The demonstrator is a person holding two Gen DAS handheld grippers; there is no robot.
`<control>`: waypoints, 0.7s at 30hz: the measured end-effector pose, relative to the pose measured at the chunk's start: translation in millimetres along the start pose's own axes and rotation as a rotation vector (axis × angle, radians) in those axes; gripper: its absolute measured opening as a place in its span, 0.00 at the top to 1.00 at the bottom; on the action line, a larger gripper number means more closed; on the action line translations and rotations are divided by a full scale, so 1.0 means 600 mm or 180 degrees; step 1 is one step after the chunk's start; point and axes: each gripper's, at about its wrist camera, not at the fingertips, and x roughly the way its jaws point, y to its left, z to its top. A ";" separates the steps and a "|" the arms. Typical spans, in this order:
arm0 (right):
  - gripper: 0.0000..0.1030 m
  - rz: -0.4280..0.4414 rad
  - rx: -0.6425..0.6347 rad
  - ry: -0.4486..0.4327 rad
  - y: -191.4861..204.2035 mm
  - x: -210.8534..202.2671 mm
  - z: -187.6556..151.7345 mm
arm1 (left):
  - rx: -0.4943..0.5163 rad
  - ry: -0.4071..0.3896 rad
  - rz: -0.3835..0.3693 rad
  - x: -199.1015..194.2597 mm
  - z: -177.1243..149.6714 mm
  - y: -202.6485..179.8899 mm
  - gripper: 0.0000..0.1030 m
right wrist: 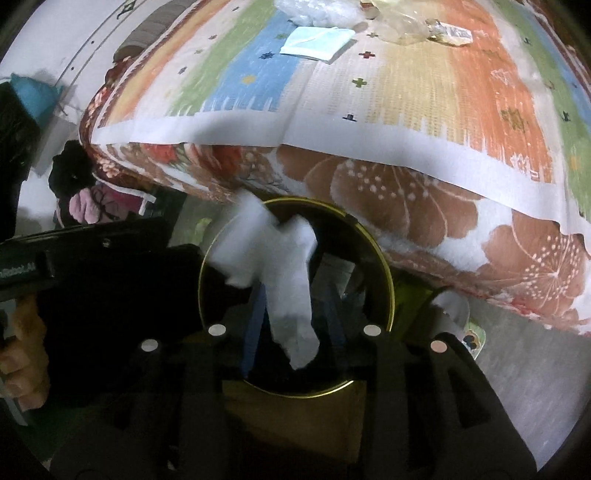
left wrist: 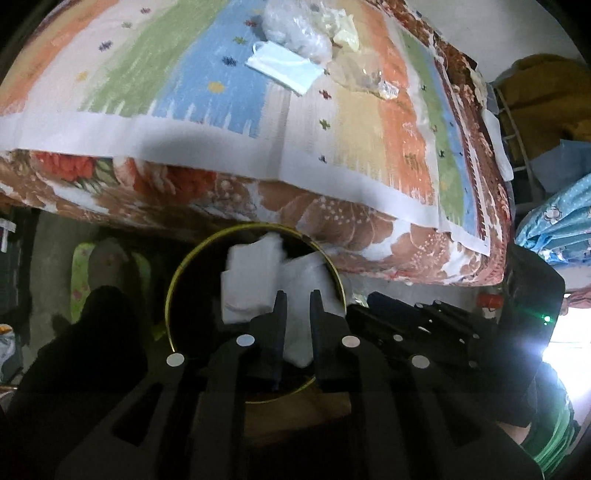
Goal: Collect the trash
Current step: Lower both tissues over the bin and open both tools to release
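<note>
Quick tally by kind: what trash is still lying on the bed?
Face mask: 1
Clear plastic bag: 1
Yellowish bag: 1
Crumpled clear wrapper with a label: 1
Total: 4

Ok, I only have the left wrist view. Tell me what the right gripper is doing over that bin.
Observer: The right gripper has its fingers apart. A white tissue hangs between them over the bin.
Operator: Say whether it is pinched.
Observer: No, a dark gap shows between the tissue and one finger.
Operator: Report the floor right of the bin.
Observer: What looks like a slipper lies there.
</note>
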 end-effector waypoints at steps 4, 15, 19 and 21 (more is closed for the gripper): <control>0.69 0.0011 0.0034 -0.0097 0.000 -0.008 0.003 | 0.0023 -0.0148 0.0047 -0.016 0.005 0.000 0.86; 0.60 -0.0100 -0.0024 -0.0389 0.002 -0.041 0.016 | -0.0014 -0.0316 0.0152 -0.037 0.024 0.008 0.73; 0.50 -0.0141 0.0008 -0.0647 -0.005 -0.072 0.032 | -0.0048 -0.0406 0.0172 -0.050 0.045 0.014 0.62; 0.48 -0.0168 -0.0042 -0.0761 -0.006 -0.086 0.041 | -0.0060 -0.0461 0.0211 -0.054 0.052 0.015 0.59</control>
